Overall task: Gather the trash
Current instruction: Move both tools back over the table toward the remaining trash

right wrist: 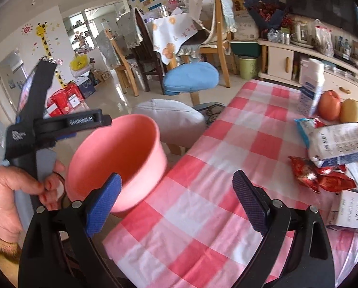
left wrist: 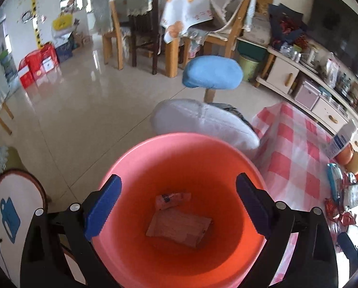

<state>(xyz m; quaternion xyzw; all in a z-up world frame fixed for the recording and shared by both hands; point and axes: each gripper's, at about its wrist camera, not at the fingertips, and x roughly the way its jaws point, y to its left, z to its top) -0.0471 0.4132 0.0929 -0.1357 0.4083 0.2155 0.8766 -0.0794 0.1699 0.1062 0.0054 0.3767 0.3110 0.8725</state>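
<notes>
1. Far left in the right wrist view, a hand (right wrist: 6, 192) is wrapped round the black handle of the left gripper (left wrist: 177, 180).
2. That gripper has its blue pads set wide against the outer wall of the bucket (left wrist: 169, 163) and is carrying it; no slack shows on either side.
3. The bucket is pink, round and plastic. It hangs tilted in the air just off the worktop's left edge, mouth turned toward the camera.
4. Looking down into it from the left wrist view, there are two pieces at the bottom. A small crumpled packet (left wrist: 173, 199) lies toward the far side.
5. Just below that lies a larger flat wrapper (left wrist: 179, 228), pale with faint print, and the two overlap slightly.
6. Behind the bucket are a grey cushion (right wrist: 171, 120) and a blue stool (right wrist: 190, 76) on the tiled floor.
7. Now to the middle, where the right gripper (right wrist: 176, 175) has its jaws spread wide with nothing between them. It hovers over the worktop (right wrist: 202, 199) and its red-and-white check cloth.
8. The cloth under that gripper is bare.
9. Further right, a white-and-blue carton (right wrist: 310, 88) stands upright near the far edge.
10. Beside it sit an apple (right wrist: 330, 105) and a yellow fruit (right wrist: 351, 110), touching.
11. In front of them a blue-and-white bag (right wrist: 337, 141) rests on top of crumpled red wrappers (right wrist: 322, 177).
12. At the right edge, nearest the camera, lies a white box (right wrist: 351, 213) with printed lettering.
</notes>
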